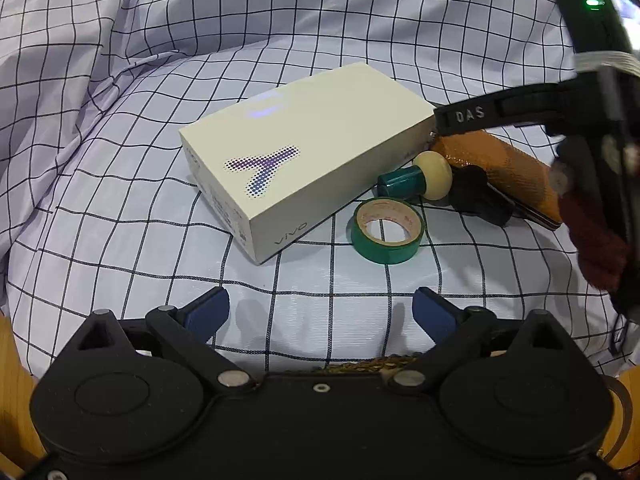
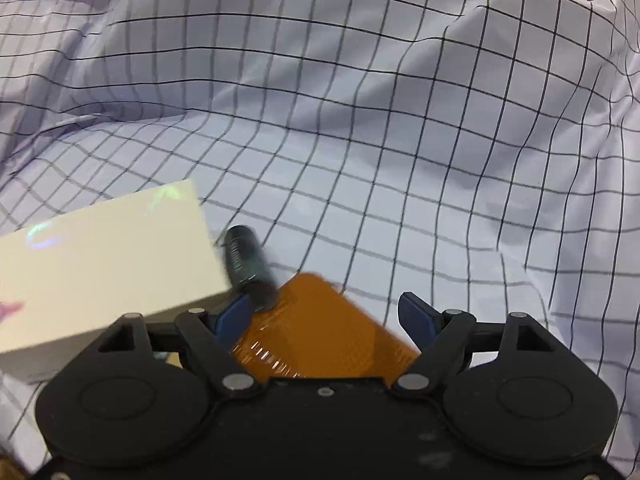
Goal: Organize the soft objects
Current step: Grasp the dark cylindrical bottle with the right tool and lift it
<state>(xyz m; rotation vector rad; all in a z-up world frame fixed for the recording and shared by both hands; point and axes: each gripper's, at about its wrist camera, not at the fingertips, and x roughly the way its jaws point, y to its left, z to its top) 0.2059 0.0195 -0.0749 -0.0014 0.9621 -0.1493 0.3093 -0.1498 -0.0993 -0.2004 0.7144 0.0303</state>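
Note:
A checked cloth (image 1: 120, 80) covers the surface. On it lie a cream phone box (image 1: 296, 152), a green tape roll (image 1: 387, 231), a mushroom-shaped object with a green stem and cream cap (image 1: 416, 178), and an orange pouch (image 1: 500, 164). My left gripper (image 1: 322, 314) is open and empty, short of the tape roll. My right gripper (image 2: 328, 316) is open, its jaws straddling the orange pouch (image 2: 320, 332) without closing on it. It shows in the left wrist view at the right edge (image 1: 472, 114). A dark cylinder (image 2: 246, 260) lies by the box (image 2: 104, 256).
A dark red knitted piece (image 1: 596, 240) hangs at the right edge of the left wrist view. Wood (image 1: 12, 360) shows at the bottom corners. The cloth (image 2: 400, 120) rises in folds behind the objects.

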